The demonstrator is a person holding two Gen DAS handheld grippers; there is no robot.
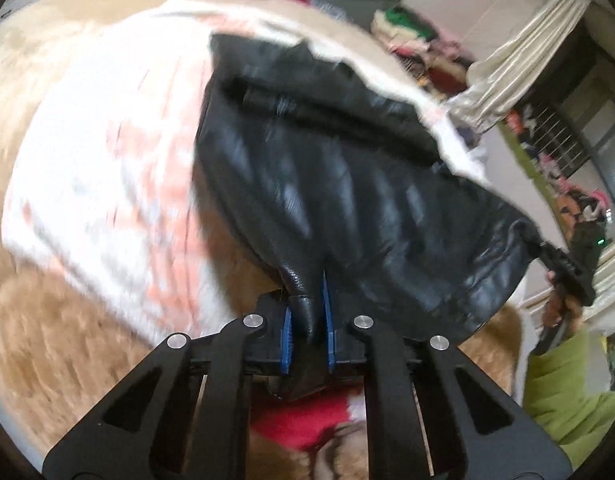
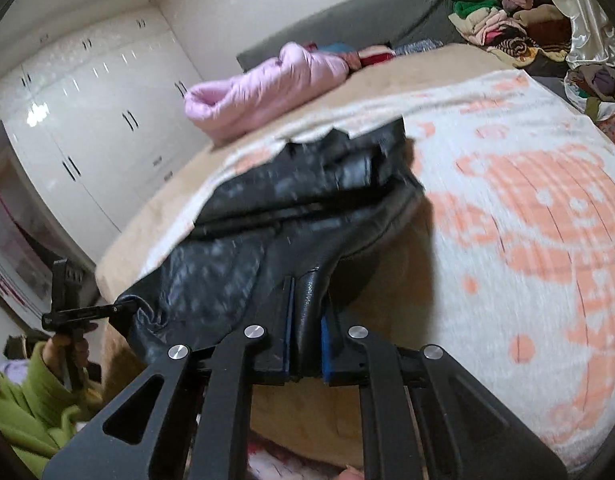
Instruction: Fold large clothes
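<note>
A black leather garment (image 1: pixel 327 184) lies across a white and orange patterned blanket (image 1: pixel 107 160) on the bed, its near edge lifted. My left gripper (image 1: pixel 307 316) is shut on one near corner of the leather, a fold pinched between the blue pads (image 1: pixel 287 332). In the right wrist view the same garment (image 2: pixel 291 216) stretches away over the blanket (image 2: pixel 527 208). My right gripper (image 2: pixel 307 320) is shut on the other near corner. Each view shows the opposite gripper at the garment's far corner: the right one (image 1: pixel 567 272) and the left one (image 2: pixel 83 312), held by hands in green sleeves.
A pink padded jacket (image 2: pixel 263 96) lies at the far side of the bed near a grey headboard (image 2: pixel 347 24). Piled clothes (image 2: pixel 507 32) sit at the back right beside a cream curtain (image 1: pixel 527 40). White wardrobes (image 2: pixel 87 100) line the wall. A red item (image 1: pixel 307 420) lies below the left gripper.
</note>
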